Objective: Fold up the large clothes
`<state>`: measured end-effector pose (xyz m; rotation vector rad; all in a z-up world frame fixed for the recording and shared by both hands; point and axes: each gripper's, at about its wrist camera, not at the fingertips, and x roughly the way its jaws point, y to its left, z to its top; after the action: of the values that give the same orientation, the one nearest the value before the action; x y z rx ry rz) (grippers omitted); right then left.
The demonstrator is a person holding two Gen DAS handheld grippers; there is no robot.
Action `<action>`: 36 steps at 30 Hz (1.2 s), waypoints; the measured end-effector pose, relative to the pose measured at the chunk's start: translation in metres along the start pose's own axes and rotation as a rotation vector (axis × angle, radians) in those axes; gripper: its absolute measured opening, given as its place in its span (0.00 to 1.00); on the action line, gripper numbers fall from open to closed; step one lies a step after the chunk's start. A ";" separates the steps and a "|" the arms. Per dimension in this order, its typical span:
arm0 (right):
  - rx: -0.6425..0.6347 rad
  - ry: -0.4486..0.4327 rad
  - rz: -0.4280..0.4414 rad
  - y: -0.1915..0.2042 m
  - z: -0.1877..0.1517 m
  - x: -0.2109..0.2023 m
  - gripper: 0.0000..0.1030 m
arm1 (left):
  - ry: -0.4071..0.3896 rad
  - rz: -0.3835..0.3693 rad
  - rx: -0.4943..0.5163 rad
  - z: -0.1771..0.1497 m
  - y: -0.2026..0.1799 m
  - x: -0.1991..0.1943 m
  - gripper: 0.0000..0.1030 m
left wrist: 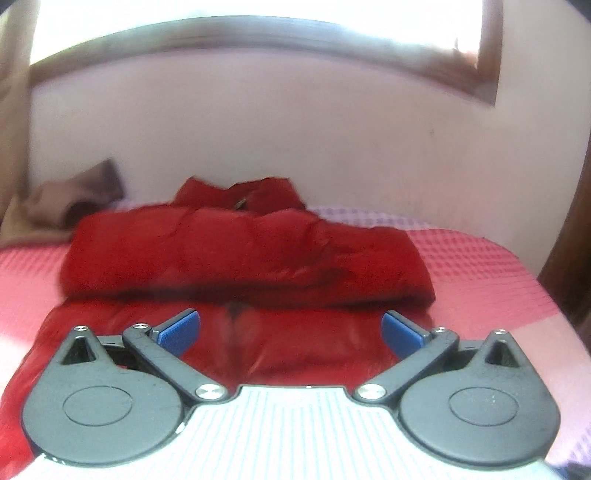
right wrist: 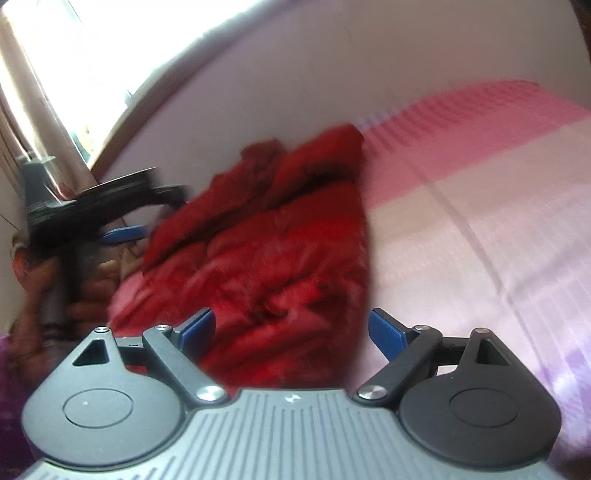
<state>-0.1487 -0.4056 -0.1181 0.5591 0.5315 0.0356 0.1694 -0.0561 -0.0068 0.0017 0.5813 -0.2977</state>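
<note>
A red puffy jacket [left wrist: 240, 251] lies on the pink bed cover [left wrist: 472, 266], its upper part folded over into a thick roll with the collar behind it. My left gripper [left wrist: 291, 330] is open above the jacket's near layer, with nothing between the blue pads. In the right wrist view the same jacket [right wrist: 266, 240] lies bunched ahead and to the left. My right gripper [right wrist: 291, 332] is open over the jacket's near edge and is not pressing on any cloth. At the left of that view a hand [right wrist: 92, 284] holds the left gripper [right wrist: 147, 212] beside the jacket.
The bed [right wrist: 480, 184] runs up to a pale wall [left wrist: 295, 129] under a bright window [left wrist: 258, 18]. A brown cloth [left wrist: 74, 199] lies at the back left of the bed. A curtain [right wrist: 44, 122] hangs at the left. The bed edge drops off at the right [left wrist: 546, 314].
</note>
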 end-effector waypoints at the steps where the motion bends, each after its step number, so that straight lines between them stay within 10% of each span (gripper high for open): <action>1: -0.001 0.013 -0.008 -0.002 -0.004 -0.001 0.88 | 0.004 0.002 -0.022 -0.006 0.013 -0.011 1.00; 13: 0.069 0.067 0.018 -0.014 -0.022 -0.003 0.88 | 0.058 0.110 -0.208 -0.070 0.156 -0.094 1.00; 23: 0.091 0.113 0.106 -0.005 -0.023 0.018 0.88 | 0.132 0.152 -0.223 -0.104 0.209 -0.089 1.00; 27: 0.080 0.128 0.133 -0.004 -0.023 0.025 0.72 | 0.162 0.123 -0.266 -0.117 0.223 -0.073 0.98; 31: 0.061 0.141 0.135 -0.003 -0.025 0.033 0.38 | 0.147 0.050 -0.316 -0.124 0.237 -0.067 0.76; 36: 0.074 0.148 0.160 -0.002 -0.025 0.037 0.21 | 0.155 -0.039 -0.330 -0.120 0.235 -0.070 0.38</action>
<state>-0.1292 -0.3886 -0.1545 0.6743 0.6330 0.2114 0.1142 0.1987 -0.0889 -0.3075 0.7803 -0.2383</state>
